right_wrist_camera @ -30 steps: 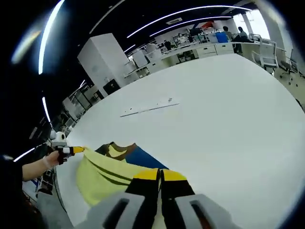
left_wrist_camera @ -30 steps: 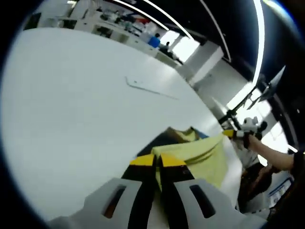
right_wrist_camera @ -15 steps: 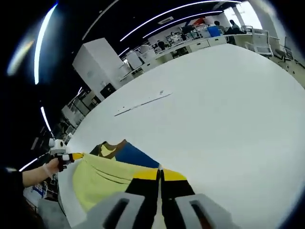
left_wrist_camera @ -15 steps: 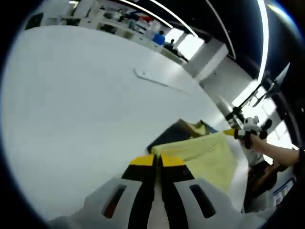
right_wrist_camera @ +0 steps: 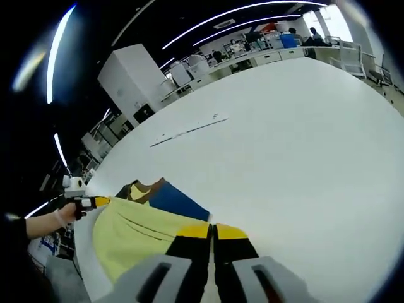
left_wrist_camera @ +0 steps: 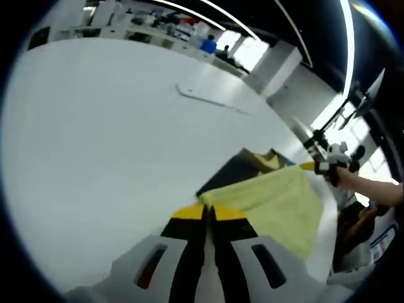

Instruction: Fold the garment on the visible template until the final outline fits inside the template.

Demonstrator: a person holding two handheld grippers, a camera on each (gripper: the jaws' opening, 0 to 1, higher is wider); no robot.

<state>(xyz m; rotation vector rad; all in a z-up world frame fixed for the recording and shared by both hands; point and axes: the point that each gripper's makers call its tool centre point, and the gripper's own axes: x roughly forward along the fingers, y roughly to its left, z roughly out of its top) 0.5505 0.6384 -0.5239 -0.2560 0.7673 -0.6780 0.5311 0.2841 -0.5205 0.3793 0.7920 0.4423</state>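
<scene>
Yellow-tipped, your left gripper (left_wrist_camera: 209,213) has its jaws pressed together on one corner of the garment (left_wrist_camera: 278,205); the two tips meet with no gap. Your right gripper (right_wrist_camera: 212,231) is likewise clamped on another corner of the same cloth, jaws tight together.

Garment: pale yellow-green fabric, stretched taut in a sheet between your two grippers. In the left gripper view it runs from the jaws up and right to the far gripper. In the right gripper view (right_wrist_camera: 136,226) it spreads left from the jaws, with dark stripe lines crossing it. Beyond the lifted sheet, a dark blue part (right_wrist_camera: 178,201) and a brown and yellow collar area (right_wrist_camera: 140,190) lie on the table.

Table (left_wrist_camera: 95,145): broad, white, smooth; also seen in the right gripper view (right_wrist_camera: 297,145). The garment sits near its edge, close to you.

Template: a thin pale line mark (left_wrist_camera: 205,100) on the table, well apart from the garment; in the right gripper view it is a long faint strip (right_wrist_camera: 188,130).

Your hand (left_wrist_camera: 344,175) holds the right gripper at the far right of the left gripper view; your other hand (right_wrist_camera: 65,213) holds the left gripper at the left of the right gripper view.

Background: office desks, ceiling light strips, a white pillar (right_wrist_camera: 129,79).
</scene>
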